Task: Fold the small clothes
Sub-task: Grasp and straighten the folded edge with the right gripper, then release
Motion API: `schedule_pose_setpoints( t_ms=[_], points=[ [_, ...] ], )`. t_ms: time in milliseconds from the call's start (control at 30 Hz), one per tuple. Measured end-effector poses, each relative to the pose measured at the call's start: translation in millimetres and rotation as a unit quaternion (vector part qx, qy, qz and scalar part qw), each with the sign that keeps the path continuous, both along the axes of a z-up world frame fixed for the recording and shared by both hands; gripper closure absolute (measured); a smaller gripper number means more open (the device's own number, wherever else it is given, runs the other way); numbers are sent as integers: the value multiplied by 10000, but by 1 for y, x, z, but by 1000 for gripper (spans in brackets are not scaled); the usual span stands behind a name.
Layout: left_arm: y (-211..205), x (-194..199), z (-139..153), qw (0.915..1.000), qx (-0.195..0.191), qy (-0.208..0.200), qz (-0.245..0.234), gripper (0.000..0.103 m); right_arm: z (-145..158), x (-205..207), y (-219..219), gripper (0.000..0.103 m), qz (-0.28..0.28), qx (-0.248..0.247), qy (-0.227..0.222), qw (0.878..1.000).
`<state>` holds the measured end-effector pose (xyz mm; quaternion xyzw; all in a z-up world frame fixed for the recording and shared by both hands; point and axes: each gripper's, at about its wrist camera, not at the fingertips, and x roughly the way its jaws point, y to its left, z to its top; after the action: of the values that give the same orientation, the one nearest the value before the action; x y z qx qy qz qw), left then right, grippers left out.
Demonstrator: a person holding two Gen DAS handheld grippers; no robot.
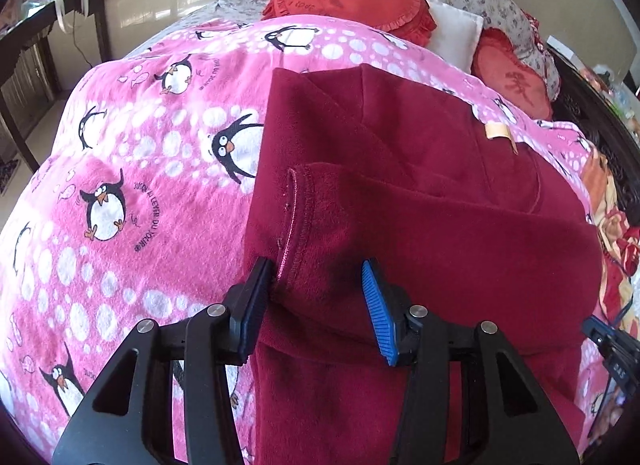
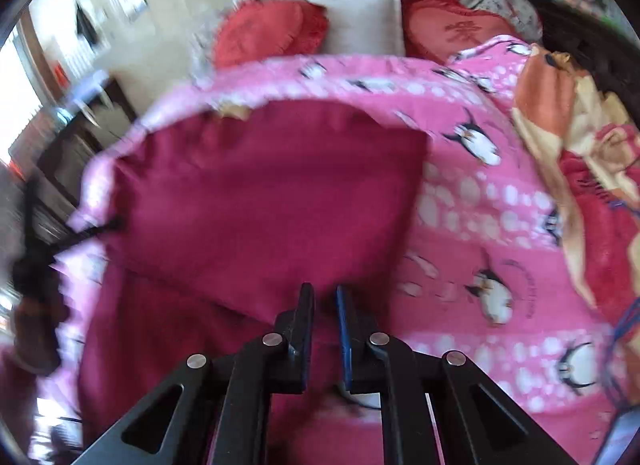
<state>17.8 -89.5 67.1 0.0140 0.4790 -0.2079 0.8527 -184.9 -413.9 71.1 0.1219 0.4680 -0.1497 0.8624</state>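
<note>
Folded maroon garment lies lengthwise toward the pillows on the penguin blanket reading "JUSQU'AU LEVER DU JOUR"; left gripper spread, right gripper nearly closed, grip unclear

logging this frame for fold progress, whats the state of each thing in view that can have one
dark red fleece garment: partly folded, layers overlapping, lying on the blanket
pink penguin-print blanket: spread flat under the garment
left gripper: open, fingers either side of a garment edge
right gripper: nearly closed over the garment, grip unclear in the blur
</note>
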Motion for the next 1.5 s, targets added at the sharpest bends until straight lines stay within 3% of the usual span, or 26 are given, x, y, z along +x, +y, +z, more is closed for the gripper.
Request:
schedule_pose_setpoints(
  t_ms=[67, 167, 433, 633, 833, 967, 1133, 1400, 1500],
  points=[
    [4, -6, 7, 9999, 20, -77, -81, 58, 3, -8, -11, 93, -223, 492, -280, 9981],
    [11, -14, 12, 9998, 116, -133, -109, 55, 21, -14, -6, 89, -365, 157, -402, 9984],
    [24, -40, 16, 9988, 401, -280, -97, 55, 20, -9, 7, 81, -213, 327, -374, 9985],
    [27, -51, 20, 9986, 412, -309, -92, 55, 38, 11, 3, 75, -278, 289, -707, 9967],
    [32, -64, 29, 9981, 470, -394, -104, 55, 13, 49, -28, 74, -767, 346, -382, 9957],
    [37, -72, 32, 9976, 535, -436, -114, 55, 19, 47, -32, 71, -830, 504, -397, 9945],
    [44, -80, 30, 9985, 428, -325, -112, 55, 36, 11, -8, 57, -421, 619, -471, 9961],
    [69, -110, 17, 9990, 118, 302, -319, 55, 24, -68, 26, 55, -106, 980, -297, 9947],
    [82, -130, 9, 9976, 116, 516, -458, 55, 17, -96, 33, 48, -76, 1232, -278, 9920]
  ],
)
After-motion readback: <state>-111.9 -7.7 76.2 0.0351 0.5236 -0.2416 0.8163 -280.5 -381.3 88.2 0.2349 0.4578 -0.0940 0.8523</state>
